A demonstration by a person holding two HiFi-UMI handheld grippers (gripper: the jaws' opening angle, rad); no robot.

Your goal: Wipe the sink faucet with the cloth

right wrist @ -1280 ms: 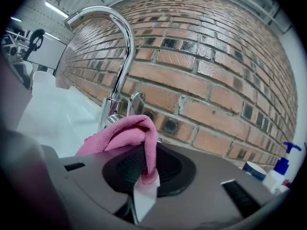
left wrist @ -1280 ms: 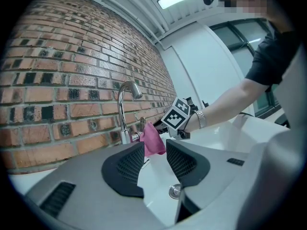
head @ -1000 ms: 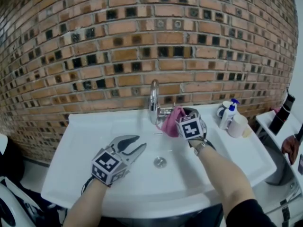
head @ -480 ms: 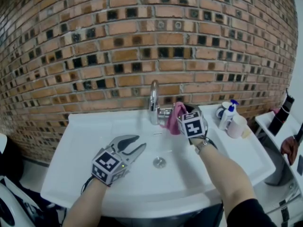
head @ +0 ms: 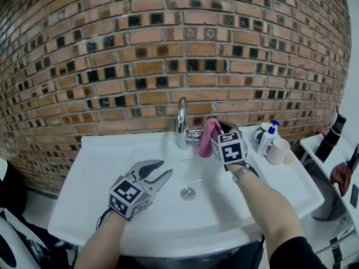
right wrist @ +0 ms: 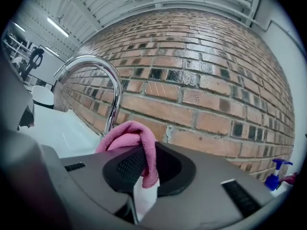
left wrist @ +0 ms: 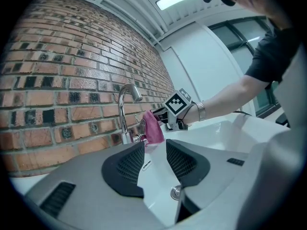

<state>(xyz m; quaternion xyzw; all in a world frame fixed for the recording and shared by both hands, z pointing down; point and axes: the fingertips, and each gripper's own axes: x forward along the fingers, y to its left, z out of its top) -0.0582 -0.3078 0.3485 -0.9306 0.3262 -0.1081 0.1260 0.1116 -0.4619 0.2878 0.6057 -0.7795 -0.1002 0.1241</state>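
Observation:
A chrome gooseneck faucet (head: pixel 180 122) stands at the back of the white sink (head: pixel 106 156). Just right of its base my right gripper (head: pixel 217 133) is shut on a pink cloth (head: pixel 208 137), which hangs bunched beside the faucet's side handle. In the right gripper view the cloth (right wrist: pixel 129 137) drapes over the closed jaws, and the faucet (right wrist: pixel 109 83) arches up behind it. My left gripper (head: pixel 163 170) hovers open over the basin's left half with nothing between its fingers. In the left gripper view it (left wrist: pixel 154 164) looks toward the faucet (left wrist: pixel 123 113) and the cloth (left wrist: pixel 154 128).
The drain (head: pixel 188 193) lies mid-basin. A blue-pump bottle (head: pixel 270 134) and a white cup (head: pixel 279 149) stand on the sink's right rear corner. A brick wall (head: pixel 168 55) rises right behind the faucet. A dark bottle (head: pixel 335 130) and a person's hand (head: pixel 341 175) are at the far right.
My right gripper has risen with the pink cloth, from low by the faucet's base to level with its handle. The left gripper has stayed still.

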